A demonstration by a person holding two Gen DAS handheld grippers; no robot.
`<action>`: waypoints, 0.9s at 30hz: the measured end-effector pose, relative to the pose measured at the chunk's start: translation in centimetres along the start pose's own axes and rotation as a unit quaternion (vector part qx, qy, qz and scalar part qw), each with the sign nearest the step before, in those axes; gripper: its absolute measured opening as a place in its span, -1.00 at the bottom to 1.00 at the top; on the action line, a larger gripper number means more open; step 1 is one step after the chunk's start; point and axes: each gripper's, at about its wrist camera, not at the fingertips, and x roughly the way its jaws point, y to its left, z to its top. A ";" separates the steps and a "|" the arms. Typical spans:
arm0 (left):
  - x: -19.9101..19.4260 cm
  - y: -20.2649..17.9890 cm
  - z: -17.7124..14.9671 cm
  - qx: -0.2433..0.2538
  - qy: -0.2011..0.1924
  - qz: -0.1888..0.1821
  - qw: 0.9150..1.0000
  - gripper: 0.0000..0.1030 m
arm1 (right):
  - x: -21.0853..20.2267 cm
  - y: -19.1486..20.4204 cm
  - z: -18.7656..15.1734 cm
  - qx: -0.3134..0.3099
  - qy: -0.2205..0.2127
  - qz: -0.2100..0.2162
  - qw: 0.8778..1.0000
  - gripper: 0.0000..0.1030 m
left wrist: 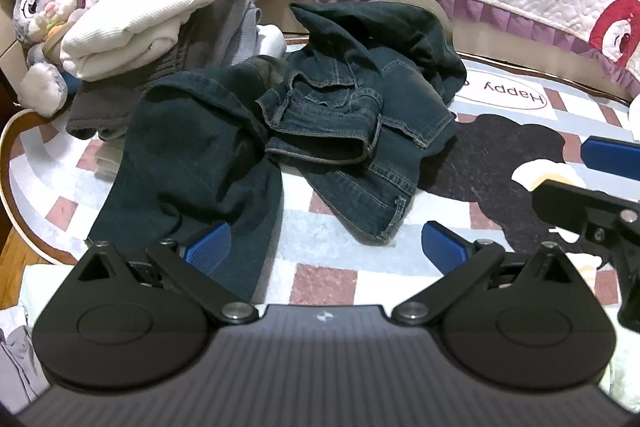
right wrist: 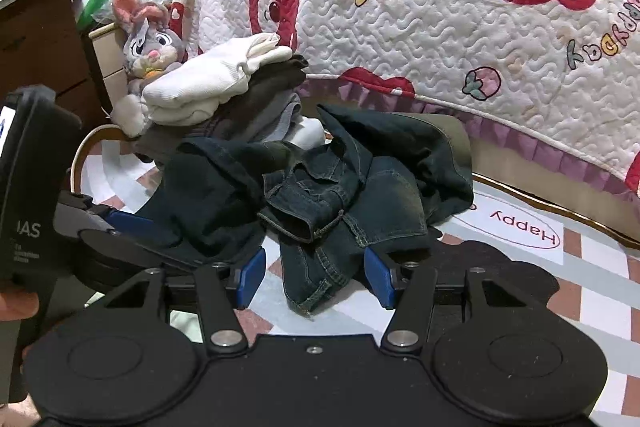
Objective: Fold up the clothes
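Currently both jaws stand wide open, empty. Crumpled jeans (left wrist: 304,131) lie heaped on the checked mat (left wrist: 320,279), near the folded pile (left wrist: 140,27). Left gripper (left wrist: 324,251) should pinch the near leg hem, right gripper (right wrist: 316,279) the waistband, then spread flat before folding.

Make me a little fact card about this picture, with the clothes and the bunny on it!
jeans: dark blue jeans lying crumpled on the checked mat, not folded
folded pile: cream top on top of grey clothes, left of the jeans
bunny: grey plush bunny beside the pile
left gripper: open, holding nothing
right gripper: open, a jeans leg end lying between its fingers
blanket: bear quilt behind
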 end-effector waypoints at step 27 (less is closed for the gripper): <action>-0.1 0.8 -0.2 -0.019 -0.025 0.000 1.000 0.86 | 0.1 -0.2 -0.1 0.006 0.003 -0.012 1.000 0.18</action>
